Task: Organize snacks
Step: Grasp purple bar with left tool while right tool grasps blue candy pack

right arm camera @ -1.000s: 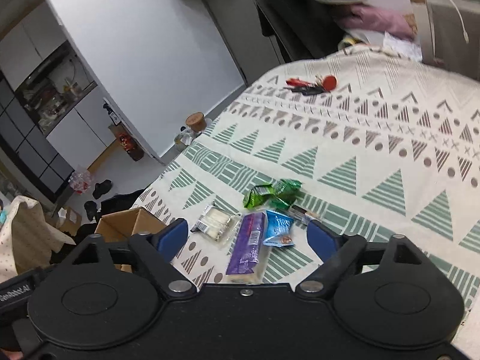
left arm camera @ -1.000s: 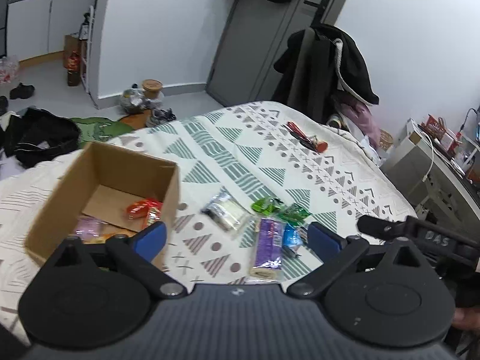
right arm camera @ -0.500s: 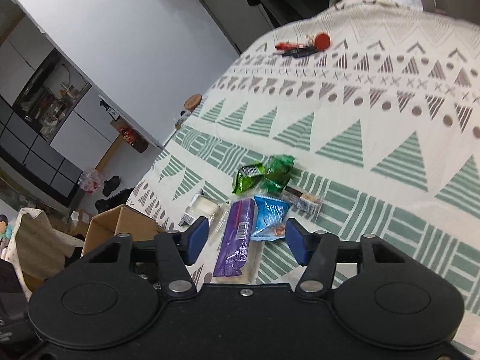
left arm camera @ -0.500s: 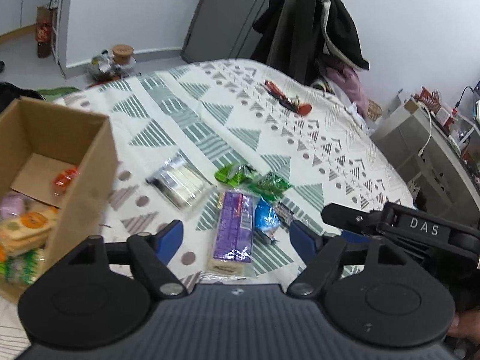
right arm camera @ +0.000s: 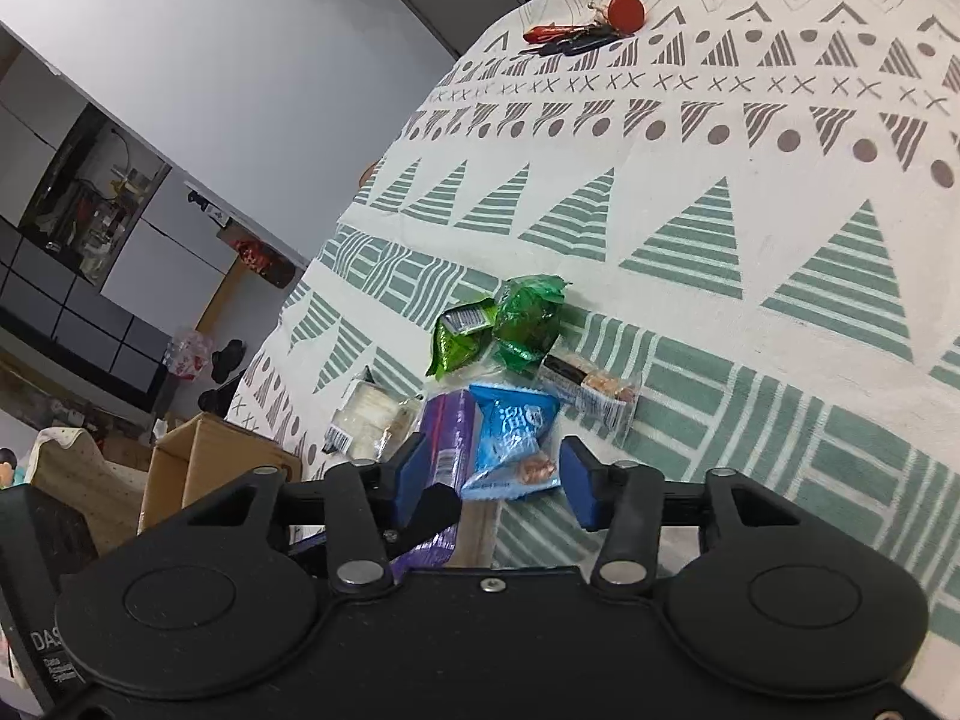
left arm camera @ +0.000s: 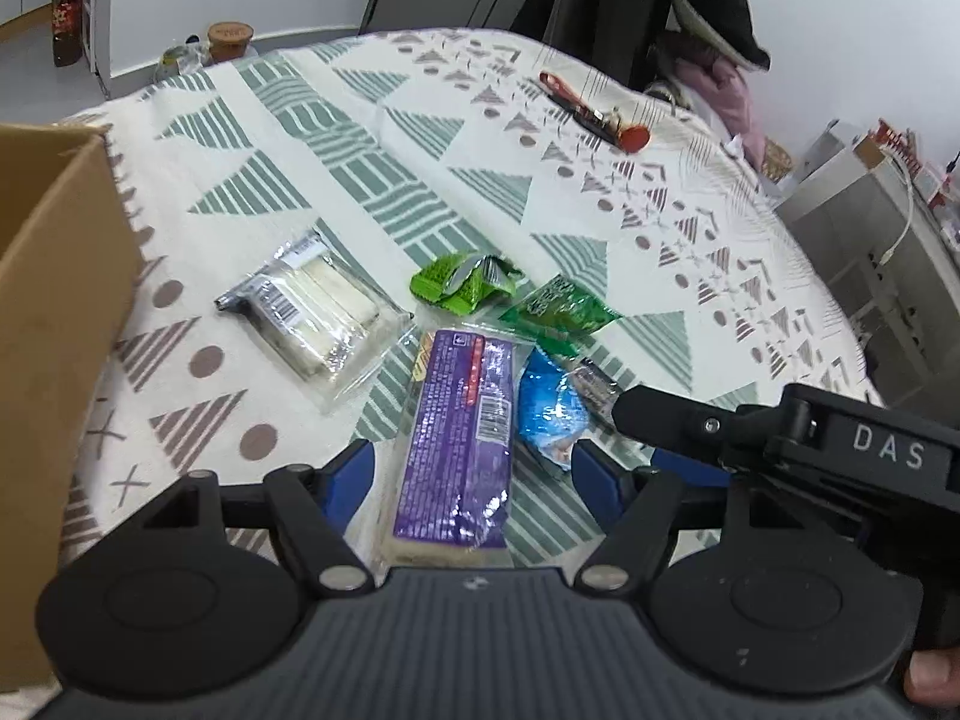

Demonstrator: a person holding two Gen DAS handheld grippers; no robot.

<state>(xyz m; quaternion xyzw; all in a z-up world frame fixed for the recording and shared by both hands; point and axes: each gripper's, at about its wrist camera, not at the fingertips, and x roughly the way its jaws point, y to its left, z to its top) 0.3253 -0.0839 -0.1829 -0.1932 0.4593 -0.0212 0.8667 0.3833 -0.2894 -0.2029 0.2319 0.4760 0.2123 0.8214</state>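
Both grippers straddle snacks on the patterned cloth (left arm camera: 372, 138). The left gripper (left arm camera: 471, 474), jaws just closing and not yet pressing, brackets the purple packet (left arm camera: 459, 420). The right gripper (right arm camera: 492, 480), likewise closing, flanks the blue packet (right arm camera: 510, 432), pads apart from it. Its arm, lettered "DAS", crowds the left view at 3 o'clock. The cardboard box (left arm camera: 54, 324) at 9 o'clock is cut off. Green packets (left arm camera: 462, 282) lie at 12; their print is unreadable.
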